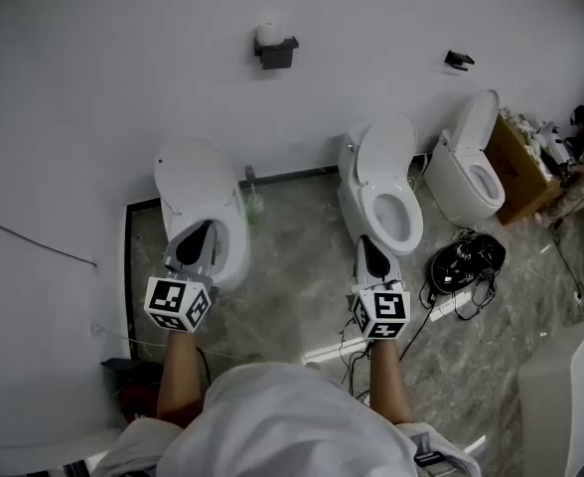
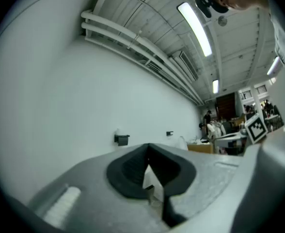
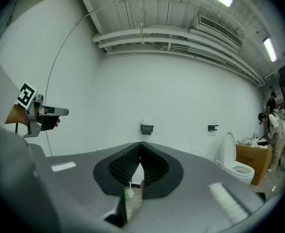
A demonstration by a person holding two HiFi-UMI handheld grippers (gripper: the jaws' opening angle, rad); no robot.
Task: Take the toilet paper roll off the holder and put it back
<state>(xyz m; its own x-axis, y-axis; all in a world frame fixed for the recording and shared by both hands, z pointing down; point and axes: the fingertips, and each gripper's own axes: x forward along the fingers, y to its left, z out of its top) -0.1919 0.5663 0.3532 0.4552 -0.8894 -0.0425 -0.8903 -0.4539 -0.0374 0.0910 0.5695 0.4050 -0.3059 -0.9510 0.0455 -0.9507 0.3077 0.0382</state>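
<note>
A white toilet paper roll (image 1: 268, 34) sits on top of a dark holder (image 1: 276, 54) fixed to the white wall, well ahead of both grippers. My left gripper (image 1: 201, 233) hovers over the left toilet, shut with nothing between its jaws. My right gripper (image 1: 370, 243) hangs over the middle toilet's front, also shut and holding nothing. The left gripper view shows the holder (image 2: 121, 139) small and distant beyond the meeting tips of my left gripper (image 2: 149, 147). In the right gripper view the holder (image 3: 146, 128) with the roll (image 3: 143, 123) stands just above the tips of my right gripper (image 3: 140, 144).
Three white toilets line the wall: left (image 1: 201, 205), middle (image 1: 383, 189), right (image 1: 469, 163). A second, bare holder (image 1: 459, 60) is on the wall further right. A green bottle (image 1: 253, 201) stands between the left and middle toilets. A black cable bundle (image 1: 465, 262) and a cardboard box (image 1: 519, 167) lie at the right.
</note>
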